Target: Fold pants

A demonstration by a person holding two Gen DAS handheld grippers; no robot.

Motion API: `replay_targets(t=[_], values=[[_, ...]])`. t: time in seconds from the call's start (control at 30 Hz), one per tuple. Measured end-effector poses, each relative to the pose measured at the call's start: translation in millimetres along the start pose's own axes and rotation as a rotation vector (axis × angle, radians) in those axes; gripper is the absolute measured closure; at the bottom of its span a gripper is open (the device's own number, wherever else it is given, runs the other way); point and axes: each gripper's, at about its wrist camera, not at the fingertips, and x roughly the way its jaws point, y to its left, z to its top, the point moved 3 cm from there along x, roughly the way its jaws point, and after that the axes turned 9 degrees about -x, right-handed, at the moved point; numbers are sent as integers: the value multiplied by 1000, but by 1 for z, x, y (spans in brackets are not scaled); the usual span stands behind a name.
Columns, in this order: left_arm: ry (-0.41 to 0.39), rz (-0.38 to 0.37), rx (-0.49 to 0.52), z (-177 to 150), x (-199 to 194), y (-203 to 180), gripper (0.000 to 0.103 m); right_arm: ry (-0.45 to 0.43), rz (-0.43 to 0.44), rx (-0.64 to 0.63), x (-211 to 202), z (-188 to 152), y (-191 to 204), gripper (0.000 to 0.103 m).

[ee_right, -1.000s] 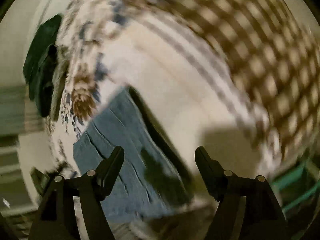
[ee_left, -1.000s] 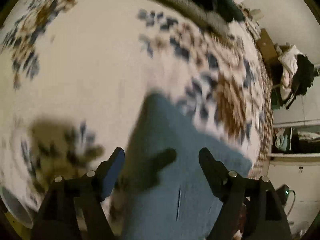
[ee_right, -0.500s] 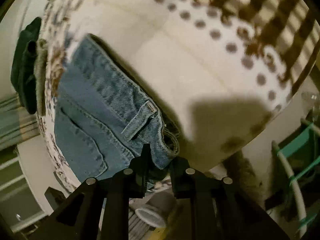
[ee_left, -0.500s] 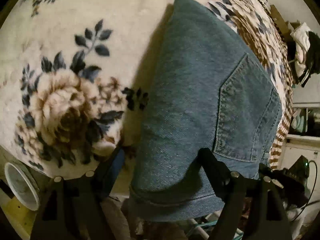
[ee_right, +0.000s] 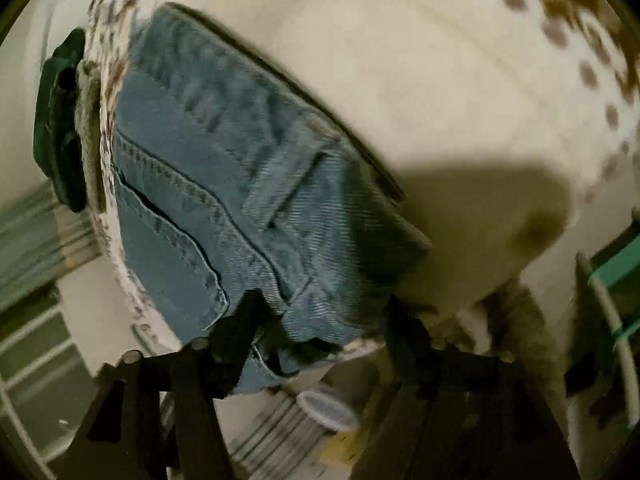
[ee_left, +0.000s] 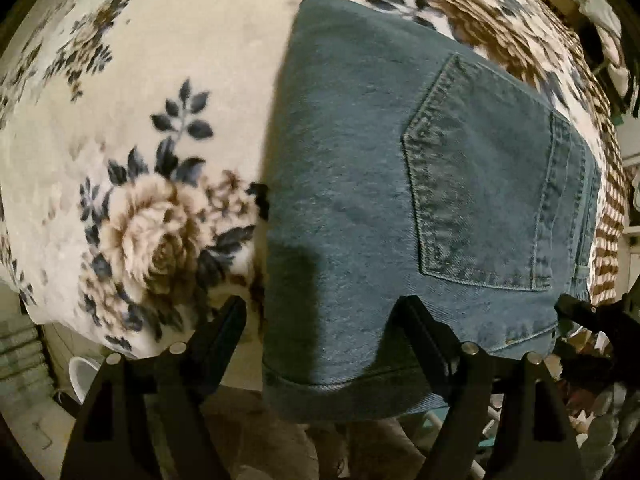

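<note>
Folded blue denim pants (ee_left: 380, 180) lie on a floral blanket (ee_left: 140, 160), back pocket up, with the hemmed edge hanging over the bed's near side. My left gripper (ee_left: 320, 312) points down over that edge and is open wide. Its left finger is off the cloth and its right finger sits at the denim. In the right wrist view the waistband corner of the pants (ee_right: 208, 184) lies between the jaws of my right gripper (ee_right: 324, 310). Those jaws are opening and the pads stand clear of the cloth.
The cream blanket (ee_right: 440, 80) spreads to the right of the pants. A dark green garment (ee_right: 56, 120) lies at the bed's far end. Below the bed edge sit a white cup (ee_right: 324, 408) and a teal frame (ee_right: 616, 272).
The right gripper went from wide apart to pinched on the waistband corner, and now its jaws have parted again. The left gripper came closer to the pants' near edge, jaws unchanged.
</note>
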Motion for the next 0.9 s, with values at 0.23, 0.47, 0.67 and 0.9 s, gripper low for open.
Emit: replay_targets(t=[0.23,0.47,0.67,0.9], values=[[-2,-3,2,4,0,-2,24,-16,40,-13,1,4,-6,48],[-7,-5,25,0,-2,2,24,-6,173,-88,21,3,-1,13],[-3,-23,19,6,1,-3,24,-29,234,-151,27,5,18,9],[42,-200,-98,28,16,7,21,-73,327,-147,30,7,21,9]])
